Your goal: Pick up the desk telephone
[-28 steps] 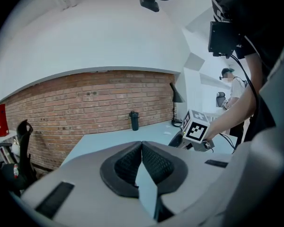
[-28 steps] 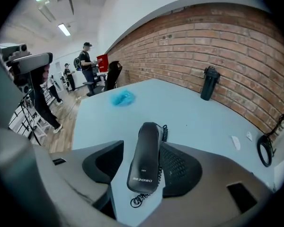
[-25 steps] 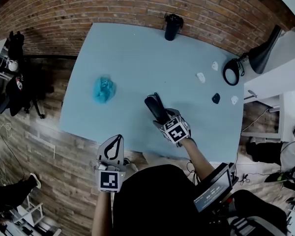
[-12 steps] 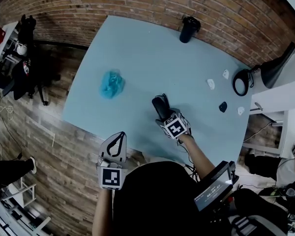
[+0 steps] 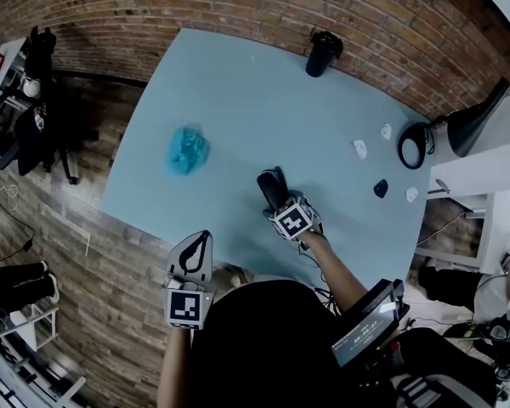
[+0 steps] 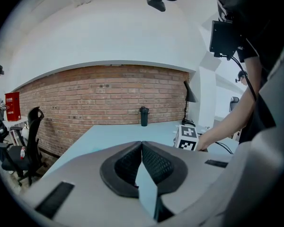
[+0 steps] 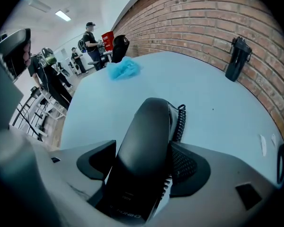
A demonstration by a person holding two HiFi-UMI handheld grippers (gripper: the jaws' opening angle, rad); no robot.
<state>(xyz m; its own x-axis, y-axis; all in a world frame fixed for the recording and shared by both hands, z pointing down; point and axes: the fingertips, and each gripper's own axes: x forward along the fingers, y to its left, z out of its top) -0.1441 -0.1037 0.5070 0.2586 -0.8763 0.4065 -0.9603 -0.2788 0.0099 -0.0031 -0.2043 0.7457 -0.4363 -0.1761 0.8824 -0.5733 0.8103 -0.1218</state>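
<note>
Head view, left to right: crumpled blue bag (image 5: 187, 150) on the bench (image 5: 238, 83), well apart from the action. Left gripper (image 5: 201, 245) hangs off the near bench edge, jaws fully together, nothing between them. Desk telephone (image 5: 270, 187) is mid-bench toward the near edge, black, coiled cord (image 7: 181, 122) along one side. Right gripper (image 5: 280, 206) is clamped across its handset, jaws only as wide as the handset body. Can't tell whether the phone is clear of the surface. Black bottle (image 5: 323, 52) at the back edge, desk lamp (image 5: 472, 113) far right, both well apart. Risk, my read: the grip sits on smooth rounded plastic near one end. Any tilt on the lift and it slides out. Or the handset parts from the base, and the base dangles on the cord.
</note>
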